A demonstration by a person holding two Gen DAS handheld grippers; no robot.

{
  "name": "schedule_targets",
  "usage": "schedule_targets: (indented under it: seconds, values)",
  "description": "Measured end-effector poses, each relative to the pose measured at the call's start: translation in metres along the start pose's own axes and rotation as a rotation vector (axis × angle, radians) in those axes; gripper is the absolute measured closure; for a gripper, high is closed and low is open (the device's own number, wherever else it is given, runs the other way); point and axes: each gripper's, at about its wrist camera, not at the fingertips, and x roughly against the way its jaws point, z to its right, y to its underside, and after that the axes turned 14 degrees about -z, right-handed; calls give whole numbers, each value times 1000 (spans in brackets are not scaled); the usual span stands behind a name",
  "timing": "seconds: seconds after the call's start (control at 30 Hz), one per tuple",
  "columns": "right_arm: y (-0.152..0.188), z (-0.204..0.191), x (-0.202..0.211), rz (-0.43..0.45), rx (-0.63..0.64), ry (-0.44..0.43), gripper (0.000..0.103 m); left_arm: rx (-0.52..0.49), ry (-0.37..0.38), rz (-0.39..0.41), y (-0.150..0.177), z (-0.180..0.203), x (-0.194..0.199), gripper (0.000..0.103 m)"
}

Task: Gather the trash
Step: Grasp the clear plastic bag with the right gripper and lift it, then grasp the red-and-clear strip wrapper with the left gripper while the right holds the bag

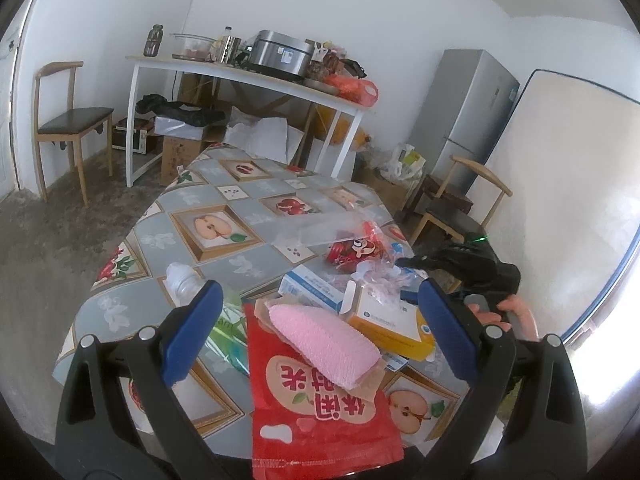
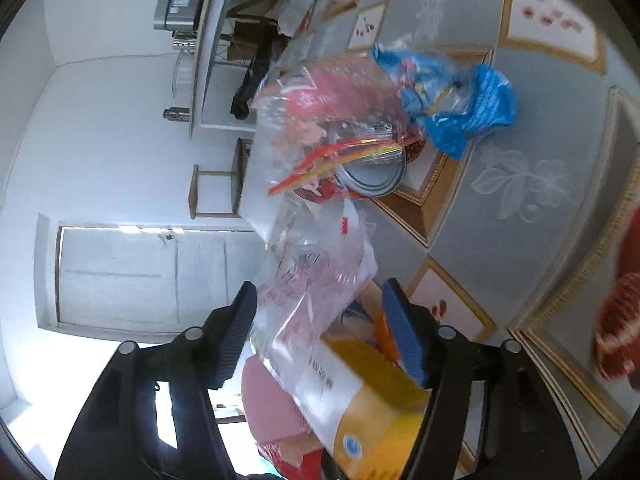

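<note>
Left gripper (image 1: 320,320) gapes wide, empty; red snack bag (image 1: 316,400) between jaws reads "休闲时光". Right gripper (image 2: 320,340) open, clear plastic bag (image 2: 320,240) loose between.

The table (image 1: 160,216) wears a grey cloth printed with framed apples and pomegranates. Litter lies on its near end — a red snack bag (image 1: 316,408), a clear plastic bottle (image 1: 182,280), a blue-and-white box (image 1: 312,286), an orange-and-white box (image 1: 392,326) — and a clear plastic bag (image 1: 316,232) farther back.
</note>
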Motion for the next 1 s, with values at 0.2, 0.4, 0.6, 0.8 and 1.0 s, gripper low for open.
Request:
schedule_targets:
  seconds: [0.2,0.4,0.6,0.8,1.0]
  values:
    - [4,7,-2,-27,-16,-103,83,-56,-26,-31,-24,9,-6,9]
    - [23,7,25,3,-2,-186,84,-161,8,-75,-73,35,-20,9]
    - [44,16,68,80,8,-223,84,-252,114,-142,-123,78,-59,9]
    - [65,43,103,155,-14,-239,84,-160,204,-373,-159,92,-154,25]
    - [74,67,121,199,-58,-253,84,112,216,-605,-187,64,-264,38]
